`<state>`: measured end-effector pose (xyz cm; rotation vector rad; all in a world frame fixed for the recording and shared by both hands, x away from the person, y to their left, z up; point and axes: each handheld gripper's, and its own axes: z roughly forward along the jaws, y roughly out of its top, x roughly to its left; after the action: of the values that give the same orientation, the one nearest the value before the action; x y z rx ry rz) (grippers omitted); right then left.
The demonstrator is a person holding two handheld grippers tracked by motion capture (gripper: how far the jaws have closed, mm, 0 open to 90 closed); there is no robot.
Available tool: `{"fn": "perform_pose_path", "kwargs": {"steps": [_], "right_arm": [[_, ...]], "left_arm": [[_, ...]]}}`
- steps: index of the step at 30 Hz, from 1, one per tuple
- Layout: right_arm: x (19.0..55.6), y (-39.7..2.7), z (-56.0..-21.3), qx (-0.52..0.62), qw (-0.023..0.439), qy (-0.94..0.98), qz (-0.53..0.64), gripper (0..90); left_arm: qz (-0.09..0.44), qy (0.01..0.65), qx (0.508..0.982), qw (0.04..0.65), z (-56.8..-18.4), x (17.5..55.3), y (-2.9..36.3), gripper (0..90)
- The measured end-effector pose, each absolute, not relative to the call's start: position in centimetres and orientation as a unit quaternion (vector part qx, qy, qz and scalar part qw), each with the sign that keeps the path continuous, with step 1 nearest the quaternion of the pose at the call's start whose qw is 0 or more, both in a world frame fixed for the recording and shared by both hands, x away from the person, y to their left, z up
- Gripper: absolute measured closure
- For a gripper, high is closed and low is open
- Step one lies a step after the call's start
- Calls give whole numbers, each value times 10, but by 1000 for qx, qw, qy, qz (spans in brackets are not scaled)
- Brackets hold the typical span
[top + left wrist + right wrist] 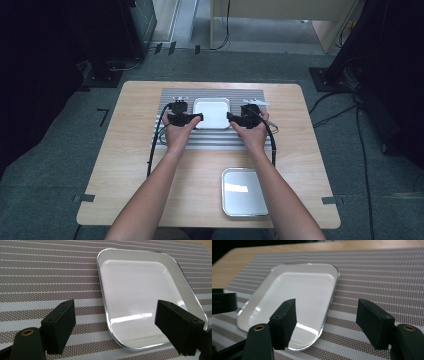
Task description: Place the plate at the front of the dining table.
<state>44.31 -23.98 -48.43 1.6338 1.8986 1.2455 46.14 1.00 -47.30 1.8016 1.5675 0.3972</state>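
As the white tray [211, 113] is seen from the high view, it is recorded lying flat on the striped mat [170, 95] at the far middle of the worktop [130, 165], with the left claw [199, 118] at its left edge and the right claw [231, 117] at its right edge. A second, metal tray [244, 192] is noted near the front right of the worktop, apart from the mat and untouched. Placement of the white tray on the mat is judged done; withdrawal of both hands, and whatever is meant for the metal tray, are judged left.

Left gripper view: the jaws are shown set wide, with the left rim of the white tray [140, 297] lying below and between them. No pad is seen pressing on the rim. The tray is found level on the mat [37, 272], its inside bare.

Right gripper view: the jaws are likewise shown wide apart, the near-side rim of the white tray [294, 292] passing under the left pad without contact being visible. The mat [387, 277] is shown beneath, and the bare worktop [234, 267] beyond it. Part of the left claw is glimpsed at the far edge of the tray. Release is judged complete on both sides.
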Motion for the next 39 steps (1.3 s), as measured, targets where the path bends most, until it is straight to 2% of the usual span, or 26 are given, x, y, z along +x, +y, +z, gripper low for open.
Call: {"fn": "perform_pose_path", "kwargs": {"steps": [4, 18, 39], "right_arm": [[433, -245, -482, 568, 192, 681, 421, 276], [410, -276, -484, 584, 183, 671, 420, 242], [376, -307, -493, 576, 185, 678, 417, 249]], "left_arm": [[149, 603, 696, 361, -473, 450, 15, 172], [150, 592, 697, 377, -470, 429, 21, 172], [180, 559, 711, 388, -478, 392, 40, 172]]}}
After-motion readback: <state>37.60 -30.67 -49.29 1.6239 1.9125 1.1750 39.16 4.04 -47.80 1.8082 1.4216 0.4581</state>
